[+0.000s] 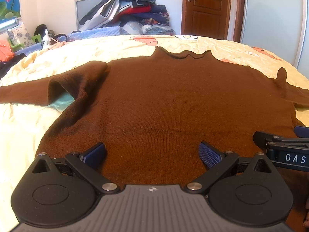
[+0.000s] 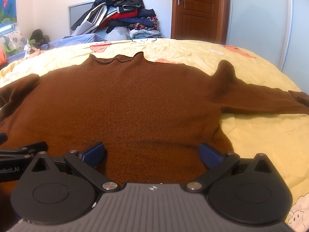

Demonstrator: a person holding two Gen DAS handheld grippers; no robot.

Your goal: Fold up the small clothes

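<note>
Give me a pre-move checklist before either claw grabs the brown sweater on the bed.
1. Brown knitted sweater spread flat on the pale yellow bedsheet: ok.
2. Left claw open, nothing between its pads: ok.
3. Right claw open, nothing held: ok.
4. Left sleeve lying smooth: not ok, bunched at the shoulder.
5. Right sleeve stretched outward: ok, though a peak stands at its shoulder.
6. Sweater's near hem: cannot tell, hidden beneath the claws.
</note>
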